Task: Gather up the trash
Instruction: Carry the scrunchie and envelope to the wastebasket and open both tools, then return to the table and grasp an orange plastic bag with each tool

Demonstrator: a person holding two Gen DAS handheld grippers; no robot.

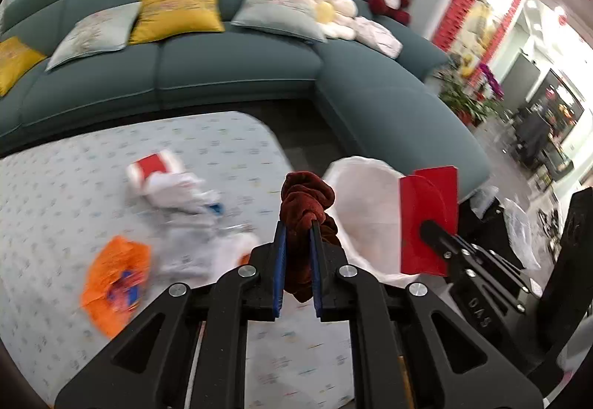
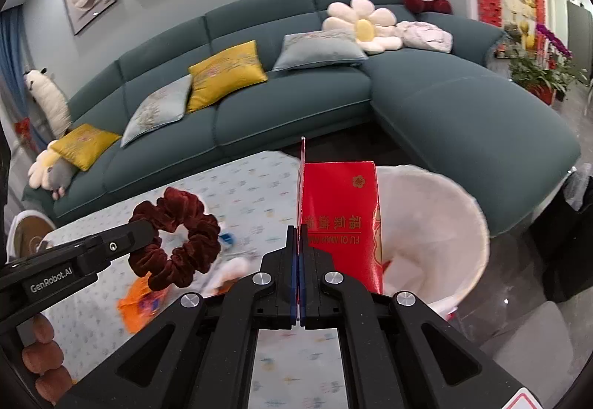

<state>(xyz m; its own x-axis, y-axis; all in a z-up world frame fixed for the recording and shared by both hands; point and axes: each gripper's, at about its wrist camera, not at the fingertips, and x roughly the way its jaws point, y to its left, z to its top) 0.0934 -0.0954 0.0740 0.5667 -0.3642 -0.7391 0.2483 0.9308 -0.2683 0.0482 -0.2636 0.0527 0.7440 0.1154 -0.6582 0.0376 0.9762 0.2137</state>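
Note:
My left gripper (image 1: 297,223) is shut on a dark red velvet scrunchie (image 1: 305,199), lifted above the patterned table (image 1: 55,208); the right wrist view shows the same scrunchie (image 2: 178,246) hanging from that gripper (image 2: 142,229). My right gripper (image 2: 298,229) is shut on the flap of a red carton with gold print (image 2: 339,220), held over the rim of a white-lined bin (image 2: 444,223). In the left wrist view the carton (image 1: 426,220) and bin (image 1: 365,208) sit just right of the scrunchie. Orange wrapper (image 1: 116,275), crumpled white paper (image 1: 185,201) and a red-and-white pack (image 1: 153,168) lie on the table.
A teal corner sofa (image 2: 296,112) with yellow and grey cushions curves behind the table and past the bin. A person's hand (image 2: 44,360) holds the left gripper at lower left. Potted plants (image 2: 537,75) stand at the far right, with dark bags (image 2: 570,242) beside the bin.

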